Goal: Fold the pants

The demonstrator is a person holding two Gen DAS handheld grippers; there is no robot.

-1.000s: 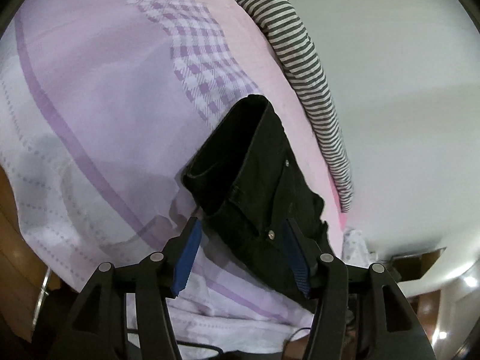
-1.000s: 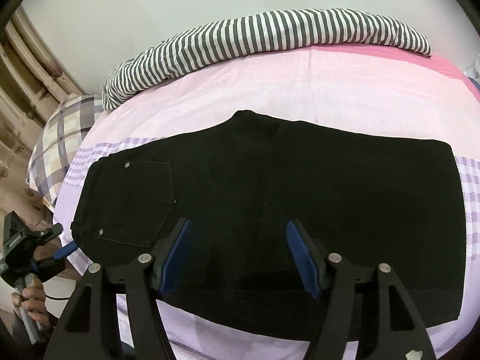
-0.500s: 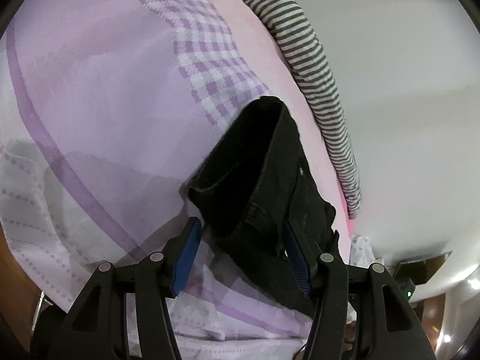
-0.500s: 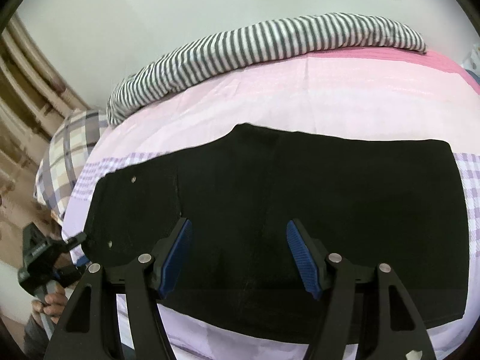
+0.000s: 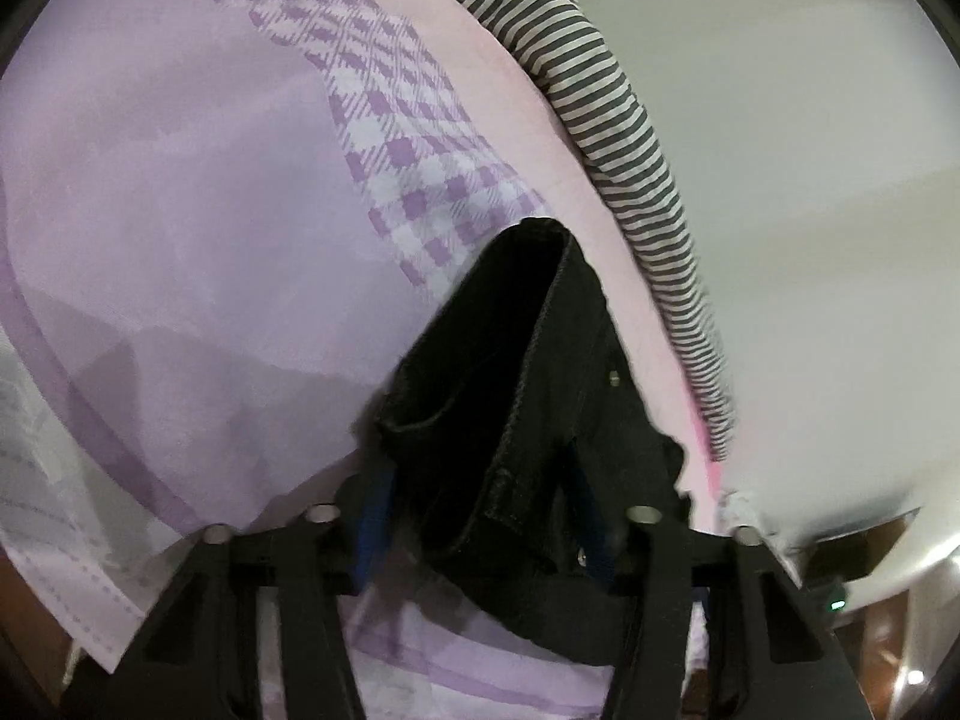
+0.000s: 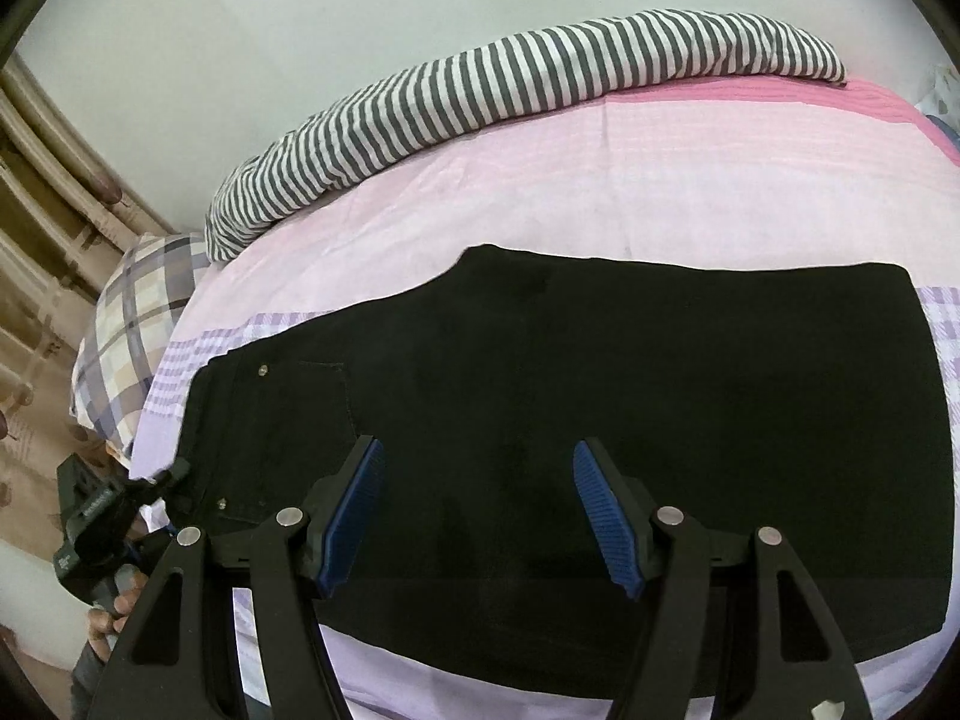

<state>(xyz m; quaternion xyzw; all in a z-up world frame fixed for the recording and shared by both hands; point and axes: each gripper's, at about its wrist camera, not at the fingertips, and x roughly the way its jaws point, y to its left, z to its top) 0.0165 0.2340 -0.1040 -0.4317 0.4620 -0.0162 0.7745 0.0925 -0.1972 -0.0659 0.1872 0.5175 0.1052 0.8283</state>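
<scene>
Black pants (image 6: 600, 408) lie flat, folded lengthwise, on the pink and lilac bed sheet (image 6: 630, 192), waistband at the left. My right gripper (image 6: 477, 516) is open and empty, hovering over the middle of the pants near their front edge. My left gripper (image 5: 480, 516) is open, its blue pads on either side of the waistband corner (image 5: 510, 420), which pokes up between them. It also shows in the right wrist view (image 6: 153, 489) at the pants' left edge.
A grey-and-white striped blanket (image 6: 510, 78) lies rolled along the far edge of the bed by the wall. A plaid pillow (image 6: 132, 306) sits at the left end. The bed's near edge (image 5: 90, 600) drops off by the left gripper.
My left gripper has moved forward so the waistband corner now sits between its pads. My right gripper has shifted slightly over the pants and stays open.
</scene>
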